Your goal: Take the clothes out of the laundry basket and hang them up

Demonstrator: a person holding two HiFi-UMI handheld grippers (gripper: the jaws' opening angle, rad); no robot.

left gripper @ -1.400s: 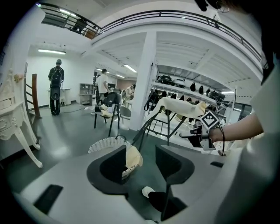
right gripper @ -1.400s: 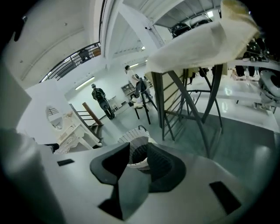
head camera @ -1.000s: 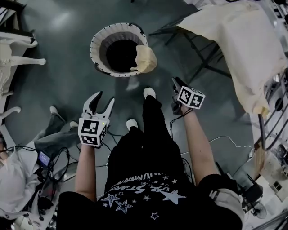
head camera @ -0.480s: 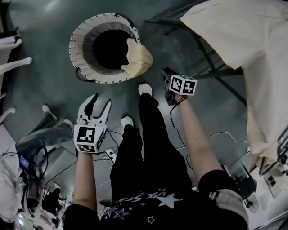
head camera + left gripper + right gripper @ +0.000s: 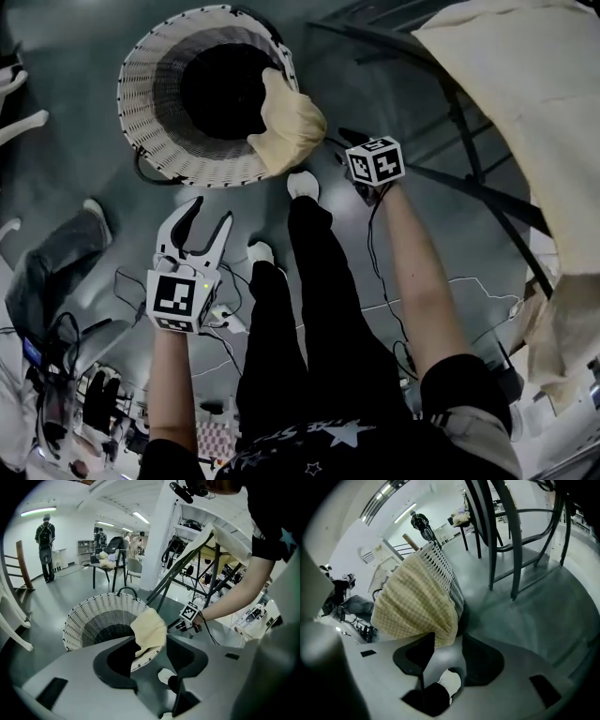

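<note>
A white wicker laundry basket (image 5: 155,131) stands on the grey floor, its inside dark. A pale yellow checked cloth (image 5: 292,122) hangs over its near right rim. My right gripper (image 5: 347,141) points down at that cloth from the right. Its jaws have just been opening, and the cloth's hem (image 5: 417,606) hangs just beyond their tips without being pinched. My left gripper (image 5: 206,217) is open and empty, short of the basket on the near side. From the left gripper view the basket (image 5: 89,616), the cloth (image 5: 150,629) and the right gripper's marker cube (image 5: 189,613) lie ahead.
A dark metal drying rack (image 5: 450,103) carries a large cream cloth (image 5: 534,84) at the right. Its legs (image 5: 494,536) stand close behind the basket. My own feet (image 5: 302,184) are beside the basket. Cables (image 5: 220,319) lie on the floor. Another person's leg (image 5: 56,267) is at the left.
Both grippers have dropped toward the basket, which now looks larger and nearer. The right gripper has closed in on the yellow cloth at the rim.
</note>
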